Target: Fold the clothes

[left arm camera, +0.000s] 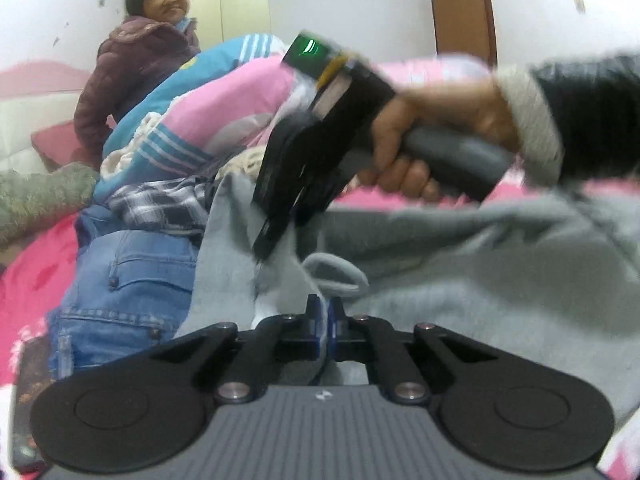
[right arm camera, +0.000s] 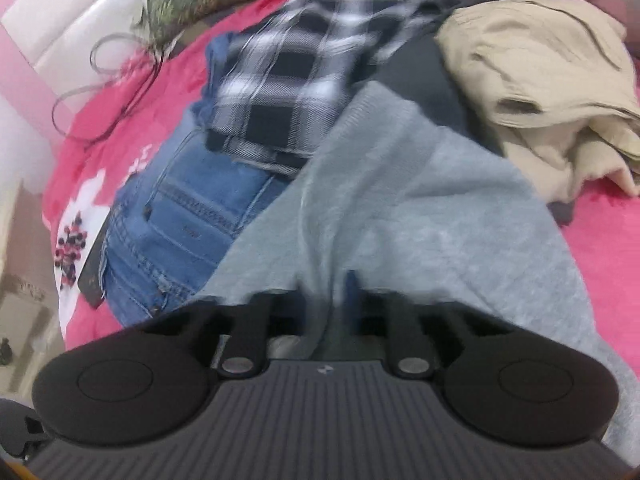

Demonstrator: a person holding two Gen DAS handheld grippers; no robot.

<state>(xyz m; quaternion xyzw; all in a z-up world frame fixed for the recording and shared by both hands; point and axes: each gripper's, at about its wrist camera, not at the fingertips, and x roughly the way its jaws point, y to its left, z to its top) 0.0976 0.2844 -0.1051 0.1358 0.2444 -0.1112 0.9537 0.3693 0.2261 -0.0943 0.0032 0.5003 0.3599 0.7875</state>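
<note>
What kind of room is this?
Most likely a bedroom: a pink bedspread strewn with clothes, a rolled quilt piled behind, and a padded headboard at the edge.

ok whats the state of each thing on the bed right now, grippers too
left gripper: shut on grey garment
right gripper: shut on grey garment
grey garment: unfolded, bunched, partly over the jeans
jeans: spread out, unfolded, back pocket up
plaid shirt: crumpled on the jeans
beige garment: heaped, unfolded
quilt: piled up
</note>
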